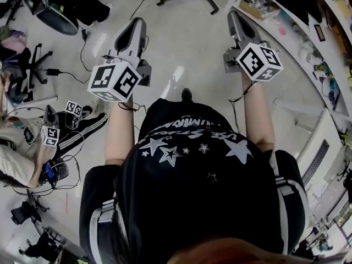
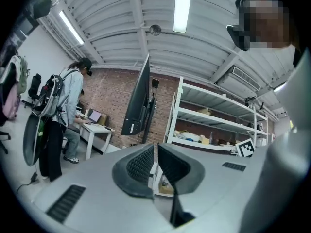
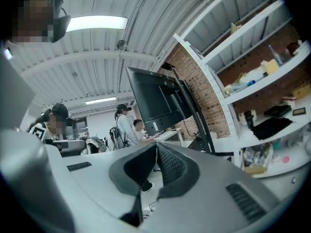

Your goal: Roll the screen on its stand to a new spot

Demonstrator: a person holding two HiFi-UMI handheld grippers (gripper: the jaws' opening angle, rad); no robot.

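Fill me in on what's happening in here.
A person holds a gripper in each hand, out in front over the floor. The left gripper and the right gripper are both shut and hold nothing. They point toward the screen on its stand, which is beside white shelves and a brick wall. Neither gripper touches the stand yet, so the rolling has not begun. Other people work at a desk behind it.

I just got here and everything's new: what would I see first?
The big black screen on its stand, ahead of the right tongs and beside the white shelves. In the head view, the black-and-white marker cubes on the left tongs and the right pop out above the grey floor; both tongs are shut and empty.
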